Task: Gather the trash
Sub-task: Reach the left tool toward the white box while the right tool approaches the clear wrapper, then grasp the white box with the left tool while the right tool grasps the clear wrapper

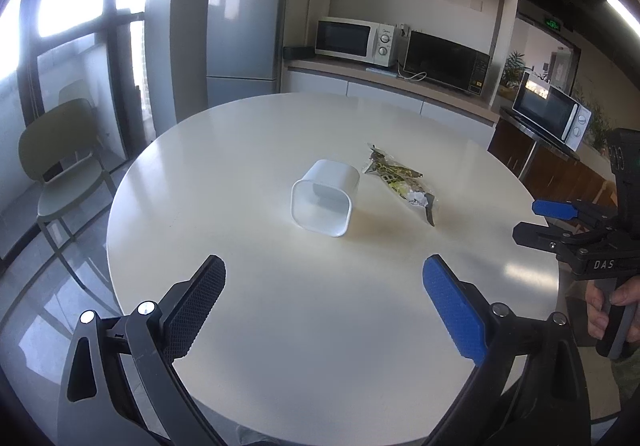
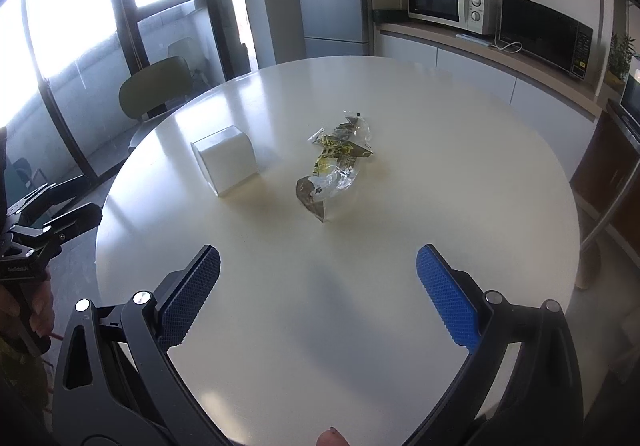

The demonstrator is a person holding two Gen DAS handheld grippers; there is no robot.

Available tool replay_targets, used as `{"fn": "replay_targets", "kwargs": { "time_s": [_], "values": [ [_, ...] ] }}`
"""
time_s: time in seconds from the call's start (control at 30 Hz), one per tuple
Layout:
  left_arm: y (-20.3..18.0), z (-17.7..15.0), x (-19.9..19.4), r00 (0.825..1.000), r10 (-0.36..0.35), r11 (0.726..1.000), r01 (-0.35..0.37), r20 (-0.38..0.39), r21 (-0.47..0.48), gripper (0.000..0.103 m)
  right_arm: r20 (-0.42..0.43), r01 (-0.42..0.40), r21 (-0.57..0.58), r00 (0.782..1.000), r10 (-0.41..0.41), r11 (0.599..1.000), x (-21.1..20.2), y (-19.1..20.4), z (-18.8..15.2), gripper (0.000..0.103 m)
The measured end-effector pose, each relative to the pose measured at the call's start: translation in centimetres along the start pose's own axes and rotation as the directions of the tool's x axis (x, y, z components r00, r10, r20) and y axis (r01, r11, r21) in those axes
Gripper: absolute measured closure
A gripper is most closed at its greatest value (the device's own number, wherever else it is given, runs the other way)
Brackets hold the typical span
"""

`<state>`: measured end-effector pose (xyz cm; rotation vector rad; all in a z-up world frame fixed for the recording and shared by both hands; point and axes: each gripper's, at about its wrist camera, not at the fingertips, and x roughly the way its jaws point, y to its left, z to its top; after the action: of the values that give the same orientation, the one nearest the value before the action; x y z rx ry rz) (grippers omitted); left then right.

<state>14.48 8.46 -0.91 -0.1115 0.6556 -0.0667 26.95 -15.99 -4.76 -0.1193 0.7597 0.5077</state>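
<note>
A small white bin (image 1: 323, 203) lies tipped on its side near the middle of the round white table (image 1: 248, 166), its square mouth facing my left gripper. Just right of it lies a crumpled clear and yellow wrapper (image 1: 400, 178). My left gripper (image 1: 324, 306) hovers open over the near table edge, nothing between its fingers. In the right wrist view the bin (image 2: 226, 162) shows its closed base, with the wrapper (image 2: 334, 166) to its right. My right gripper (image 2: 318, 294) is open and empty, short of the wrapper. The right gripper (image 1: 536, 220) also shows in the left wrist view.
A green chair (image 1: 60, 170) stands left of the table by the windows. A fridge (image 1: 244, 30) and a counter with microwaves (image 1: 354, 40) are behind. A hand (image 1: 608, 310) holds the right gripper's handle; another hand (image 2: 32, 310) grips the left one.
</note>
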Motion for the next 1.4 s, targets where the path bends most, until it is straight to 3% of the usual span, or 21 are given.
{"fn": "replay_targets", "kwargs": {
  "time_s": [0.43,0.5,0.63,0.97,1.2,1.3,1.4],
  "values": [
    [0.6,2.7,5.7,0.997,-0.016,0.999,0.018,-0.077,0.031,0.006,-0.09,0.043,0.003,0.995,-0.043,0.999,8.0,-0.5,4.7,0.014],
    [0.7,2.9,6.3,0.996,-0.022,0.999,0.025,-0.084,0.036,0.006,-0.112,0.048,0.012,0.993,-0.047,0.999,9.0,-0.7,5.0,0.021],
    [1.0,3.3,7.9,0.994,-0.041,0.999,0.045,-0.106,0.028,0.007,-0.144,0.051,0.018,0.988,-0.048,0.999,10.6,-1.1,5.4,0.023],
    [0.2,4.3,11.6,0.983,-0.026,0.993,0.046,-0.184,0.105,0.009,-0.224,0.041,0.032,0.974,-0.033,0.999,13.5,-1.5,5.9,0.041],
    [0.7,4.8,12.6,0.979,-0.032,0.992,0.056,-0.2,0.115,0.01,-0.24,0.036,0.013,0.97,-0.032,0.999,13.5,-1.1,5.8,0.064],
    [0.6,5.0,12.8,0.978,-0.043,0.991,0.069,-0.205,0.117,0.017,-0.243,0.031,0.012,0.97,-0.027,0.999,13.4,-1.2,5.8,0.078],
    [0.5,4.9,13.4,0.973,-0.044,0.991,0.072,-0.225,0.117,0.041,-0.242,0.014,0.031,0.97,-0.006,0.999,13.1,-1.5,5.7,0.089]
  ]
}}
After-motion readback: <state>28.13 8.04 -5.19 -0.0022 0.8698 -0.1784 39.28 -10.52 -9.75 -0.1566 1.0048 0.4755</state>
